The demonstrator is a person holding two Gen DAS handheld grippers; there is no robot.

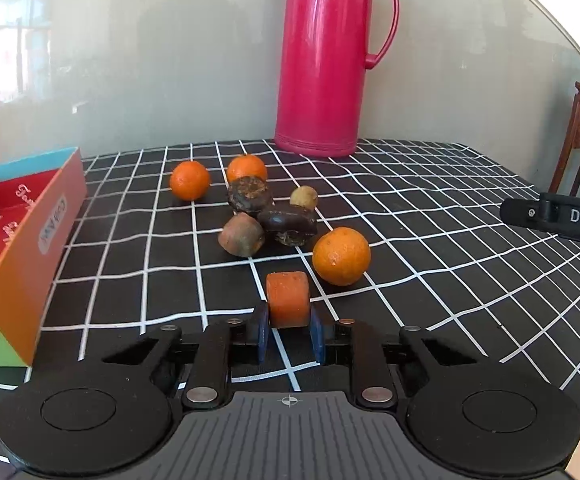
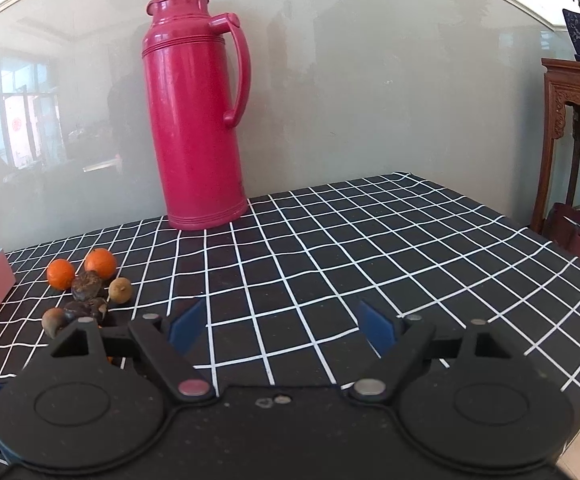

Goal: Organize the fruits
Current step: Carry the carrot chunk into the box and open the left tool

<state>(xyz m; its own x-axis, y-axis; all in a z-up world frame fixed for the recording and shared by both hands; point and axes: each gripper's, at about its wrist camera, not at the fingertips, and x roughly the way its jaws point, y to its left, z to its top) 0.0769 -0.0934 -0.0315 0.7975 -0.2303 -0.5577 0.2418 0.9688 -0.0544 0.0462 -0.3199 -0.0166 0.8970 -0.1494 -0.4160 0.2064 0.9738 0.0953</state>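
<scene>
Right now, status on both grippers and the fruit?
Left gripper shut on orange chunk. Right gripper open, empty. Loose fruit pile ahead; box left. Path clear.

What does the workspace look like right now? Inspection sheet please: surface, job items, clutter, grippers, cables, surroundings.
Surface: table under a black cloth with white grid.
Job's things: three oranges and several dark or brownish fruits loose in a cluster; orange cylindrical piece nearest the left gripper; open colourful box at left with an orange item inside.
Clutter: pink thermos upright at the back.
Grippers: left gripper shut on the orange cylindrical piece; right gripper open, nothing between its fingers.
Cables: nothing seen.
Surroundings: pale glossy wall; carved wooden stand at right bearing a blue plant pot.
</scene>
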